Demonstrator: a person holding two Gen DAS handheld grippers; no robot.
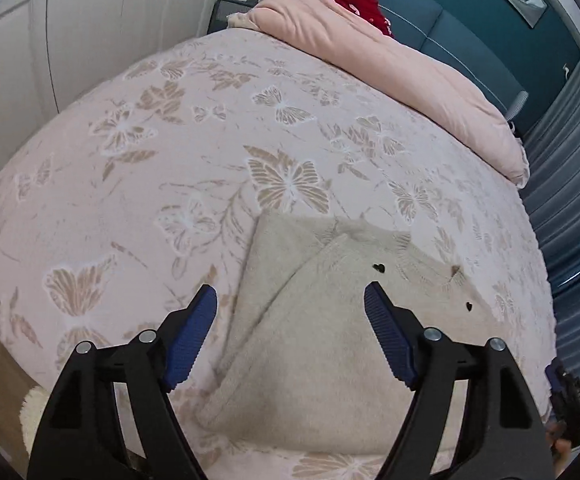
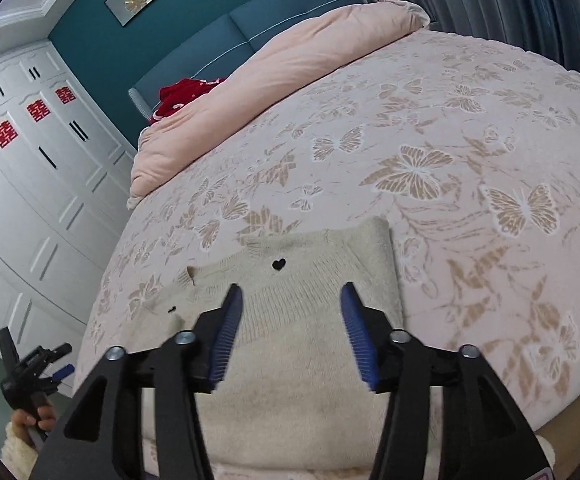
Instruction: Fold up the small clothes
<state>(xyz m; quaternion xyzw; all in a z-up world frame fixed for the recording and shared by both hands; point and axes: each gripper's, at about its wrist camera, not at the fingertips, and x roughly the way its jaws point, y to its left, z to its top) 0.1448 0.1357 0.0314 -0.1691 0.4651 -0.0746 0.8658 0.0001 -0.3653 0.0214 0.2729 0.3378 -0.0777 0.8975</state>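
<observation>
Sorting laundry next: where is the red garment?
The red garment lies at the bed's head, behind the pink duvet roll, against the blue headboard.

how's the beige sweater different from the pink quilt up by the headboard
The beige sweater is small, lies flat and folded near the claws, and bears little black hearts. The pink quilt is far larger, plain, and bunched in a long puffy roll. Both rest on the butterfly bedspread.

L gripper [image 1: 290, 298]: jaws spread wide, nothing between the blue pads [image 1: 188, 344], pointing steeply down. R gripper [image 2: 291, 298]: jaws apart, pads [image 2: 226, 336] clear, no contact, also tilted down. Hand [image 2: 36, 416] on L gripper's handle seen off R gripper's left side.
</observation>
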